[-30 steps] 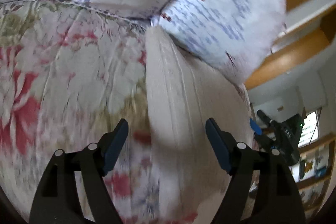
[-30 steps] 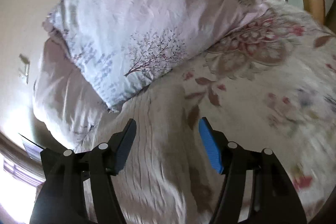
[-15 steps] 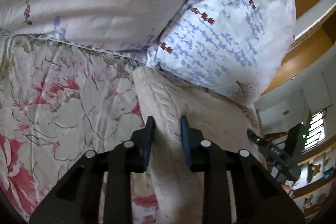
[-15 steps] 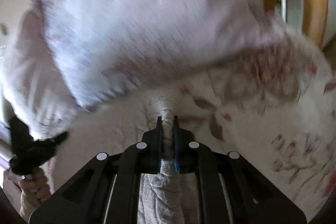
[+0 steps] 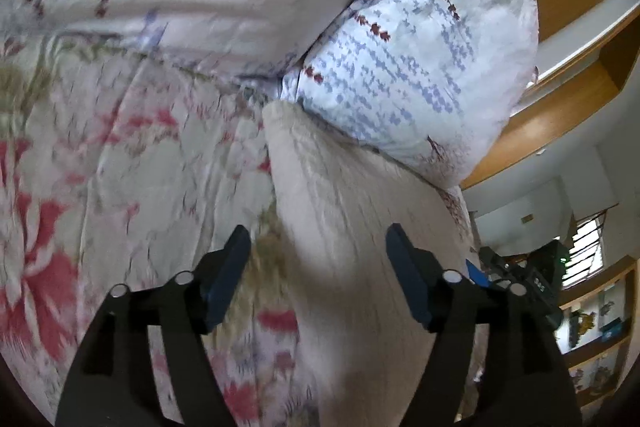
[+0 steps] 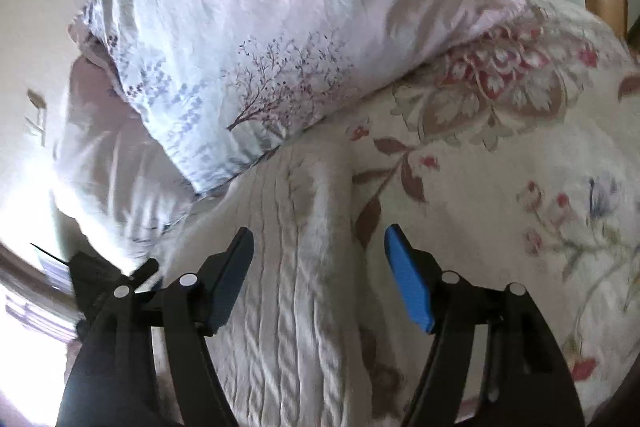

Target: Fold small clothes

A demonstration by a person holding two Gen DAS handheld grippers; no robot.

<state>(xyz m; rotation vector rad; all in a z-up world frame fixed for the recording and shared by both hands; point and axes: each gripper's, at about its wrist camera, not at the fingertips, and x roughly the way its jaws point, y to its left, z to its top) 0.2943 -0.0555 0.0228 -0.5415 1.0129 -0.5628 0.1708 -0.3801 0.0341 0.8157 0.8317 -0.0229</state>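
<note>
both grippers, clamped on the cream knit garment [image 5: 344, 211] half a second ago, are opening off it: left gripper [image 5: 318, 255] and right gripper [image 6: 319, 257] released, garment lying on the floral bedspread [image 6: 500, 195] against the pillow [image 5: 420, 59].

Cream cable-knit garment [image 6: 296, 267]: lying flat as a long folded strip on the floral bedspread [image 6: 500, 187], far end touching the pillow [image 6: 248, 39].

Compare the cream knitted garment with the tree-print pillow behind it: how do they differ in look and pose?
The cream knitted garment is plain, cable-textured and lies flat on the floral bedspread; the pillow is smooth, printed with trees and leaves, plump and raised. The garment reaches down between the right gripper fingers; the pillow sits beyond. Both are pale fabric, and they meet at the garment's far end.
</note>
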